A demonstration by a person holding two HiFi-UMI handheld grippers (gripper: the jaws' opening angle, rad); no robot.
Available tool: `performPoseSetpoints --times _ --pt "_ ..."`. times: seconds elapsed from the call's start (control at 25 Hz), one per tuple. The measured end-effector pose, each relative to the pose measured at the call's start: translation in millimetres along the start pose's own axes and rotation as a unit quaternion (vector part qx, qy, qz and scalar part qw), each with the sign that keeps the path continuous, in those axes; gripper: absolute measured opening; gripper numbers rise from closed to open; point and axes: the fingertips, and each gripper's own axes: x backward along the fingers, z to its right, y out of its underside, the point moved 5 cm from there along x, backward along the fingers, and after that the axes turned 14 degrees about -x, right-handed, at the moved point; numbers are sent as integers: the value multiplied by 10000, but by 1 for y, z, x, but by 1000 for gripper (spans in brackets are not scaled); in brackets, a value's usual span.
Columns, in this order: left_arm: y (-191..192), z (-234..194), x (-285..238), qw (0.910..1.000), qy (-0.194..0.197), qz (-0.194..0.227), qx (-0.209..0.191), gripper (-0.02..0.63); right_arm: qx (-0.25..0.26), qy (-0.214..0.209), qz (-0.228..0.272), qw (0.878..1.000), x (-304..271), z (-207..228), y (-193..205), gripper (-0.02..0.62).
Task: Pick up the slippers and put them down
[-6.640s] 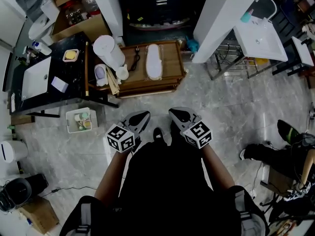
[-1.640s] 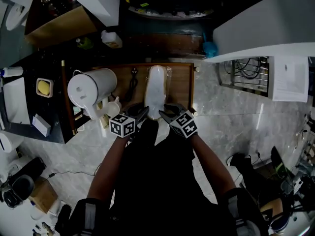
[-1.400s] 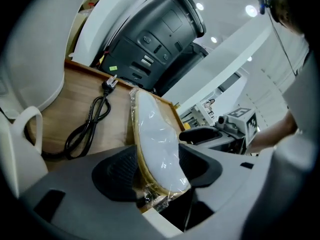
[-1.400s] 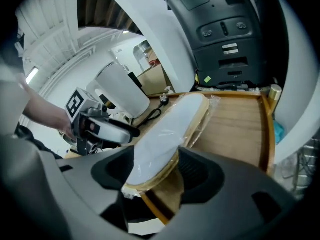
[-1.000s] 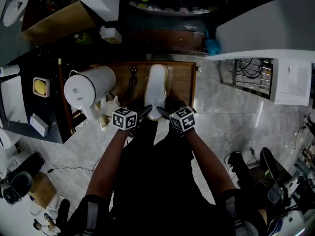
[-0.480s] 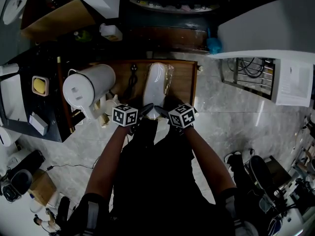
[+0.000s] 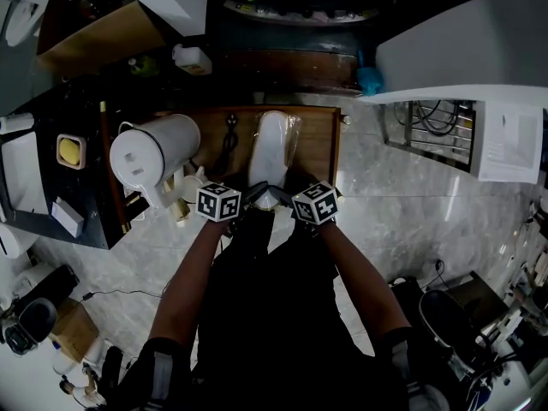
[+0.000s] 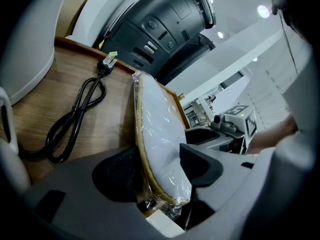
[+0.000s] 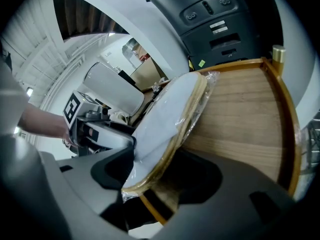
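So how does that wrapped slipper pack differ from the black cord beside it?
The slipper pack is white, wide and plastic-wrapped; the cord is black, thin and bare. The left gripper and right gripper pinch the slipper pack's near end; the cord lies looped, untouched. Both rest on the wooden tray.

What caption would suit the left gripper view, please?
Left gripper clamps plastic-wrapped white slippers on a wooden tray beside a black cable.

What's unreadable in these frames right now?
Head view: the slippers' near end, covered by the left gripper and right gripper marker cubes.
Both gripper views: the slippers' underside, hidden by the fingers, so lift off the wooden tray is unclear.
Left gripper view: the black cable's near end, behind the gripper's body.
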Motion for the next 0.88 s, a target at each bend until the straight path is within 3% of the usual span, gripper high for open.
performPoseSetpoints --times 0.88 --pt "-31 37 41 9977 17 590 -337 270 437 -118 417 9981 43 -41 -21 268"
